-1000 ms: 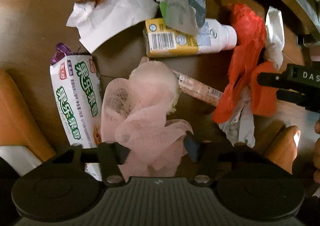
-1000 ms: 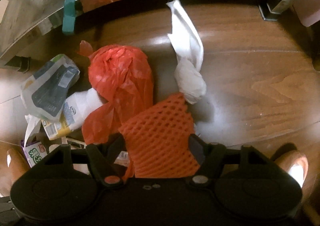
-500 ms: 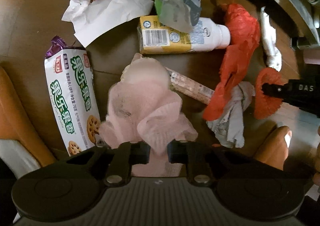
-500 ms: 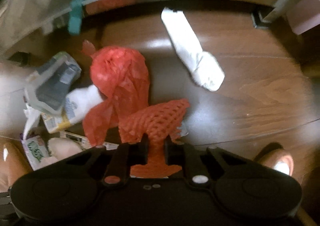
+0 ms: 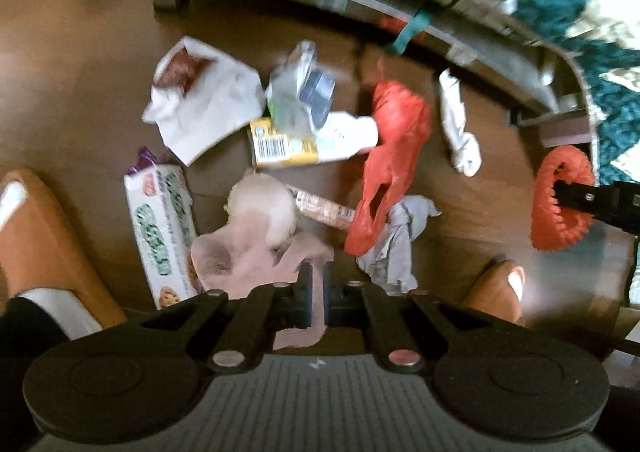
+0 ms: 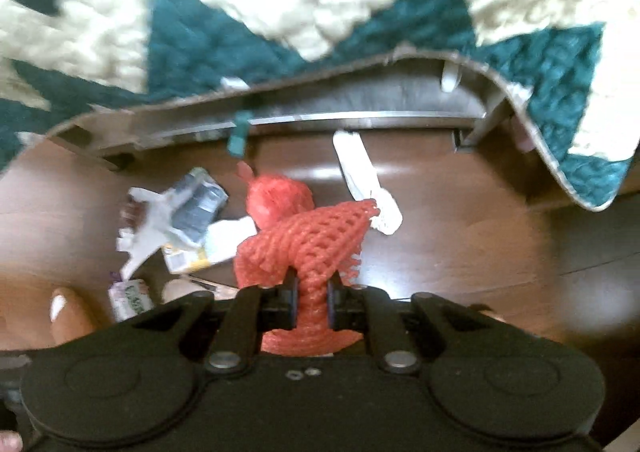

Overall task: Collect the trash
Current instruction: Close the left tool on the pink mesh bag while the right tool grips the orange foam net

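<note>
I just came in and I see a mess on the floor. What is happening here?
A person is picking up trash with two handheld tools. The left tool is shut on a pink tissue; the right tool is shut on an orange foam net. Wrappers, a carton and a red bag lie on the floor.

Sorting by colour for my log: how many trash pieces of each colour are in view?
Orange-red: 2, foam net, plastic bag
Pink: 1, pink paper
White or grey: 4
Yellow-white bottle: 1
Printed wrappers: 2
Total: 10
</note>
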Demonstrator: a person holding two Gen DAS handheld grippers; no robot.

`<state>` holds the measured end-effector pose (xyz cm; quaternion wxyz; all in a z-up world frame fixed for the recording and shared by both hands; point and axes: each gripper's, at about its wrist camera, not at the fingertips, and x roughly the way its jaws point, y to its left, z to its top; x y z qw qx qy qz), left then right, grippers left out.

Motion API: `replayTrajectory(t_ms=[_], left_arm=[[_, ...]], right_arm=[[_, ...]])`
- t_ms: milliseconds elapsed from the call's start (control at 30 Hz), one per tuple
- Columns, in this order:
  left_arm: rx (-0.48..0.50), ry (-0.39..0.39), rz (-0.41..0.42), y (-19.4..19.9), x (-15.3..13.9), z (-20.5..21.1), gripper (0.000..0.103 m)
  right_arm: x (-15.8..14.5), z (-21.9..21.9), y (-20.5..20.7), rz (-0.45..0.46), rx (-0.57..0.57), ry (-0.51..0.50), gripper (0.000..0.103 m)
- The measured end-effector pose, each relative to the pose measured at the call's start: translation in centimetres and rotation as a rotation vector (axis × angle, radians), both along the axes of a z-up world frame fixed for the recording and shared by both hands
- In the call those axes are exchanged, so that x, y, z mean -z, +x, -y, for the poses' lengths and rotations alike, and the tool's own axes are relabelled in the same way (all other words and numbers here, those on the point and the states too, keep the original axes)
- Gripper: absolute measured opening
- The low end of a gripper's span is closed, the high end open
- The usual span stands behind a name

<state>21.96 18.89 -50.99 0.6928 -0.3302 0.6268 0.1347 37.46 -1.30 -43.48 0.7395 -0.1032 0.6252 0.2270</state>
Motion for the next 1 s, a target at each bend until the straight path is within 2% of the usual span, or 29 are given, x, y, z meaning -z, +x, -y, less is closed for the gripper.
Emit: replayTrajectory(t_ms=[67, 100, 167, 267, 367, 400, 433, 500, 600, 700, 800, 933, 967, 1000], left_arm=[[0.006, 0.003, 0.011, -0.5, -1.3, -0.1, 0.004], [0.009, -0.029, 0.009, -0.8, -1.6, -0.2, 0.005], [0.020, -0.067, 0.012, -1.3, -1.3, 0.4, 0.005], [0.047, -0.058, -0.013, -1.6, 0.0, 1.0, 0.005], [0.012, -0.080, -0.061, -1.8, 1.7, 0.5, 0.018], [-0.005, -0.096, -0.073, -1.6, 2.3, 0.2, 0.034], [-0.017, -0.106, -0.076, -1.3, 2.8, 0.1, 0.062], [-0.030, -0.085, -0.078, -0.7, 3.5, 0.1, 0.086], [-0.041, -0.096, -0.098, 0.4, 5.5, 0.0, 0.087], [-0.005, -0.053, -0.143, 1.1, 8.3, 0.5, 0.087], [0.024, -0.053, -0.192, 1.3, 11.3, 1.1, 0.087], [0.058, -0.039, -0.225, 1.2, 13.6, 1.6, 0.085], [0.066, -0.035, -0.234, 1.2, 14.0, 1.8, 0.084], [0.074, -0.029, -0.243, 1.2, 14.3, 1.9, 0.076]], right_arm=[[-1.1, 0.5, -0.7, 0.003, 0.008, 0.027, 0.012], [-1.2, 0.7, -0.9, 0.005, 0.013, 0.037, 0.012], [-1.1, 1.1, -1.2, 0.002, 0.025, 0.043, 0.012], [-0.5, 1.1, -1.3, -0.021, 0.046, 0.041, 0.012], [-0.2, 0.3, -1.1, -0.029, 0.033, 0.055, 0.012], [0.0, 0.2, -0.9, -0.037, 0.028, 0.060, 0.012], [0.1, -0.1, -0.7, -0.046, 0.026, 0.067, 0.012], [0.6, -0.5, -0.4, -0.064, 0.018, 0.076, 0.012], [1.2, -1.0, -0.1, -0.098, 0.019, 0.089, 0.012], [1.5, -1.3, -0.1, -0.126, 0.019, 0.092, 0.012], [1.8, -1.7, 0.0, -0.146, 0.014, 0.089, 0.012], [2.2, -2.1, 0.1, -0.174, 0.016, 0.087, 0.012], [2.2, -2.2, 0.1, -0.173, 0.013, 0.085, 0.012], [2.1, -2.3, 0.1, -0.173, 0.011, 0.085, 0.012]])
